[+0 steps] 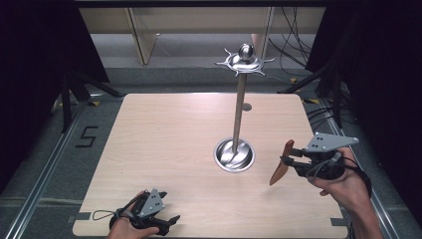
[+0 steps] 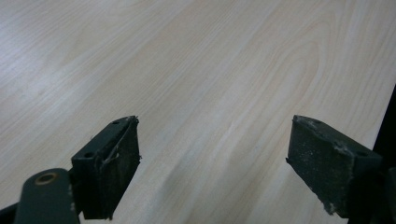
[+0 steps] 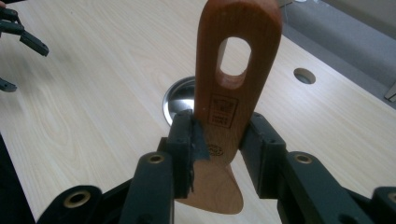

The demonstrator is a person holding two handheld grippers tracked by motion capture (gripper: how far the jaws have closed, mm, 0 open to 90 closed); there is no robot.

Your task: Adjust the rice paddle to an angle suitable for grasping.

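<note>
Right gripper (image 1: 293, 160) held above the right edge of the wooden table (image 1: 164, 149), jaws clamped on a wooden spatula (image 1: 281, 164). In the right gripper view, spatula (image 3: 231, 93) gripped by its handle between both jaws (image 3: 219, 140), slotted hanging hole at the top end, rounded blade below the jaws, a stamped mark on the handle just above the grip. In the high view, spatula tilted, blade end lowest and near the tabletop; contact with the table cannot be told. Metal utensil stand (image 1: 238, 114) upright on the table, just left of the spatula and apart from it: round dished base (image 1: 234, 155), slim pole, hook ring with ball knob on top (image 1: 245, 60). Base rim also seen behind the spatula (image 3: 180, 95). Left gripper (image 1: 166, 224) low at the near left edge of the table, held in a hand (image 1: 127, 230), jaws wide apart and empty. In the left gripper view (image 2: 212, 168), bare wood grain (image 2: 187, 70) between the pads. Round grommet hole (image 1: 247, 106) in the tabletop behind the stand.
</note>
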